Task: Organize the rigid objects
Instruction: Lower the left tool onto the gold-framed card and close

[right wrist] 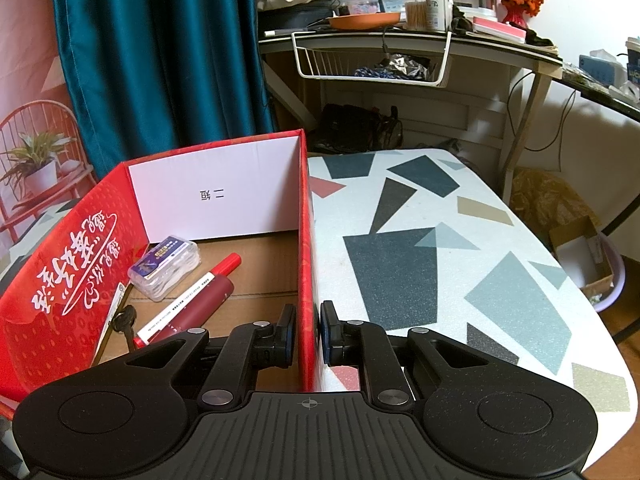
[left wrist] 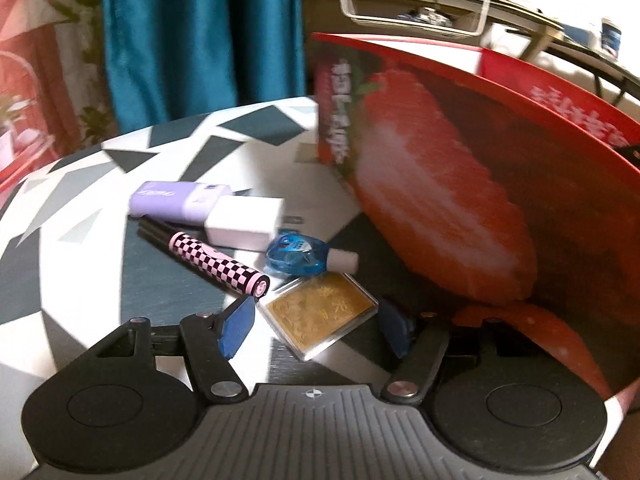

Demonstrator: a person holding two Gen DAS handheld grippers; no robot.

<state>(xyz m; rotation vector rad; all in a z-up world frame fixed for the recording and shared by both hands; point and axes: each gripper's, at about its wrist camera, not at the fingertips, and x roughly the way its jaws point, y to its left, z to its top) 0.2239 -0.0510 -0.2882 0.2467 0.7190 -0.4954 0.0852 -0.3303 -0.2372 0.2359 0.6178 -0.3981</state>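
Observation:
In the left wrist view, a flat clear case with a gold insert (left wrist: 320,314) lies on the table between the blue pads (left wrist: 236,328) of my left gripper (left wrist: 316,328). The gripper is open; I see no pad pressing the case. Beyond it lie a pink-and-black checkered pen (left wrist: 220,264), a blue correction tape (left wrist: 300,256), a white charger plug (left wrist: 244,224) and a purple item (left wrist: 180,200). The red strawberry box (left wrist: 440,200) stands to the right. My right gripper (right wrist: 308,332) is shut on the box's right wall (right wrist: 308,240). Inside lie a clear plastic case (right wrist: 164,266), a red marker (right wrist: 188,300) and keys (right wrist: 124,320).
The table (right wrist: 440,260) has a white top with dark geometric patches; its edge curves away on the right. Behind stand a teal curtain (right wrist: 160,60), a cluttered desk (right wrist: 400,36) with a wire basket (right wrist: 368,60), and a red chair (right wrist: 36,152). A purple basin (right wrist: 600,272) sits on the floor.

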